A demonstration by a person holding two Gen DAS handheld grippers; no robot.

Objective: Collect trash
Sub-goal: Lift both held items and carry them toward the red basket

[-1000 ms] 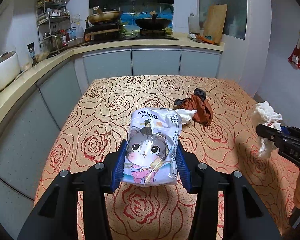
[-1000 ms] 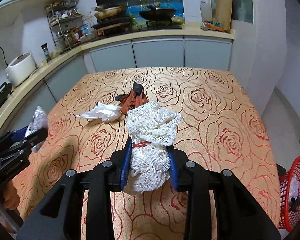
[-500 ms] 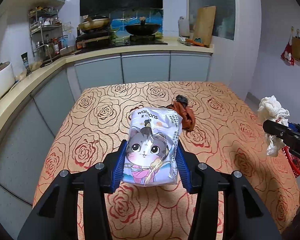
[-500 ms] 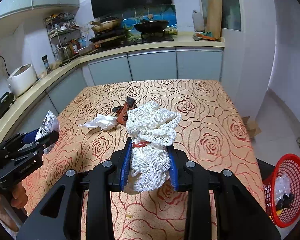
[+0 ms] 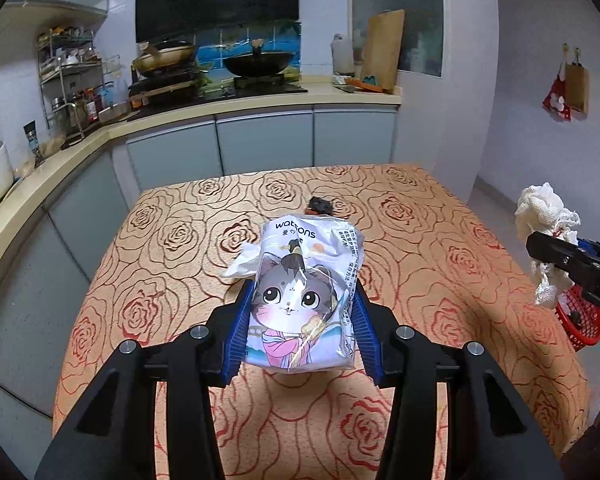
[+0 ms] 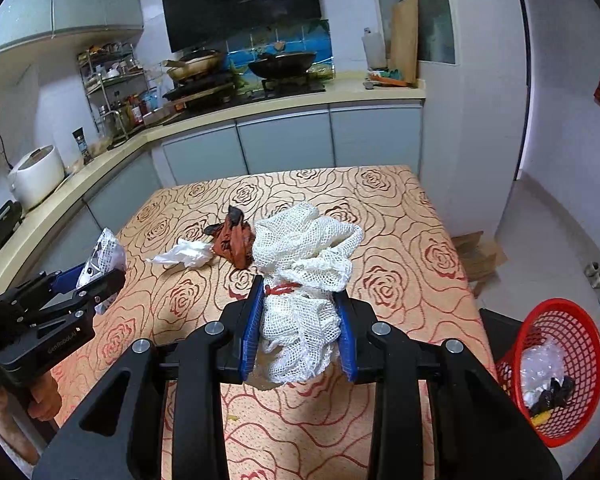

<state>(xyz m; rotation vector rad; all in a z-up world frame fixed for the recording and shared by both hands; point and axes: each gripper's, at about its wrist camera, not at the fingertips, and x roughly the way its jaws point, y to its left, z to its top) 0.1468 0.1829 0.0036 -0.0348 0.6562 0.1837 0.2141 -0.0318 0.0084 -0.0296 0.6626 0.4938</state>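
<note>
My left gripper [image 5: 300, 300] is shut on a plastic packet with a cartoon cat [image 5: 306, 296] and holds it above the rose-patterned table [image 5: 172, 248]. It also shows at the left of the right wrist view [image 6: 104, 256]. My right gripper [image 6: 300, 300] is shut on a white net bag [image 6: 304, 264], held above the table; the bag also shows at the right edge of the left wrist view [image 5: 544, 220]. A crumpled white tissue [image 6: 186, 254] and a brown-orange wrapper [image 6: 234, 236] lie on the table.
A red mesh basket [image 6: 556, 368] with some trash in it stands on the floor to the right of the table. Kitchen counters with pans [image 6: 280, 64] and a rice cooker [image 6: 36, 176] run along the back and left.
Both grippers have risen and pulled back from the table with their loads. The red basket has come further into view at the right.
</note>
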